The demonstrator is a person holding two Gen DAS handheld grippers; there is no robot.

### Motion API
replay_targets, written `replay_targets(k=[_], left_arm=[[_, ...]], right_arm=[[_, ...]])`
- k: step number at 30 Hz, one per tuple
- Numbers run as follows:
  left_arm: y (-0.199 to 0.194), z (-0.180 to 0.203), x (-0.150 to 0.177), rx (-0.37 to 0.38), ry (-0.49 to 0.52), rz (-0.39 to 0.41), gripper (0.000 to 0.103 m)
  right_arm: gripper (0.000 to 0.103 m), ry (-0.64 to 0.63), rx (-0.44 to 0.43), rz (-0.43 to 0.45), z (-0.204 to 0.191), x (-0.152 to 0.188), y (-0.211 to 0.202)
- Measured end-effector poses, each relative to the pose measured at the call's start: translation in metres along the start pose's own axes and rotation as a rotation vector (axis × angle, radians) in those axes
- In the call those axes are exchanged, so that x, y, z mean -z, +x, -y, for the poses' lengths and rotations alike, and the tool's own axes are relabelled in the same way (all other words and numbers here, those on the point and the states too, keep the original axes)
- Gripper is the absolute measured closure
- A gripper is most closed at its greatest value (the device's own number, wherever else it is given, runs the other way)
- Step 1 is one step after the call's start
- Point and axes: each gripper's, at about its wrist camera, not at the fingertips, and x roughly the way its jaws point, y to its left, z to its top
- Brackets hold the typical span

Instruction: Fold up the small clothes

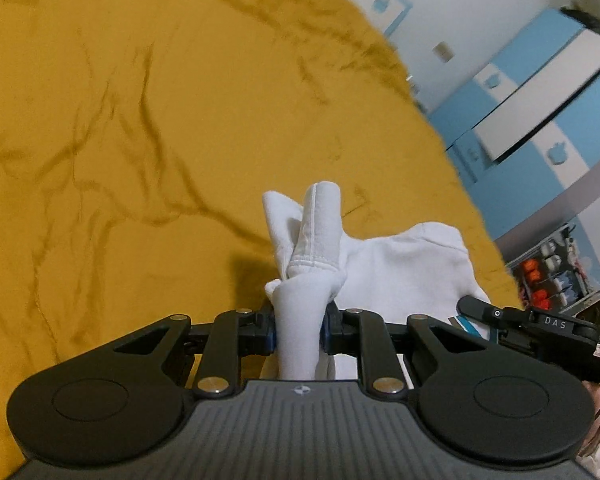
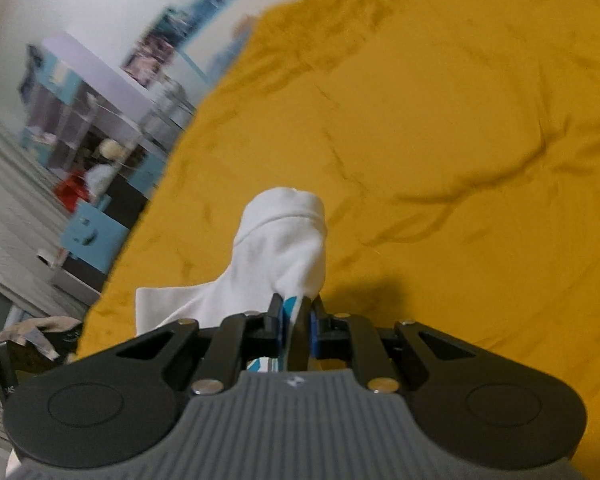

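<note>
We hold the white garment (image 1: 400, 264) above the near edge of the yellow bedspread (image 1: 140, 120), left gripper (image 1: 298, 330) and right gripper (image 2: 298, 326) each clamped on a bunched end. We should lower both ends evenly, keeping the cloth taut.

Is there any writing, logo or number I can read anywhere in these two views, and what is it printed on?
"DAS": white letters on the black right claw, seen at the edge of the left wrist view.
Small round emblem on the grey ribbed body behind the left claw: a symbol, no words.
Blue print on the white garment: mostly hidden, unreadable.
Posters on the wall: too blurred to read.
</note>
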Motion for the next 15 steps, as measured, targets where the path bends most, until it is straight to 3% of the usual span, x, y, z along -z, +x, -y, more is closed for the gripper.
replay_targets(k=[4,9,12,15], left_arm=[[0.019,-0.021,0.005,-0.007,-0.052,-0.056,0.079],[0.013,-0.031,0.001,0.024,-0.073,-0.070,0.071],[0.002,-0.023,-0.003,-0.033,-0.013,-0.041,0.062],[-0.009,-0.011,-0.009,-0.109,0.060,0.011,0.062]], right_arm=[[0.096,0.054,0.057,-0.072,0.028,0.000,0.037],[0.091,0.094,0.059,-0.081,0.047,0.001,0.042],[0.089,0.053,0.114,-0.038,0.040,-0.002,0.029],[0.091,-0.009,0.163,0.002,0.032,-0.011,0.012]])
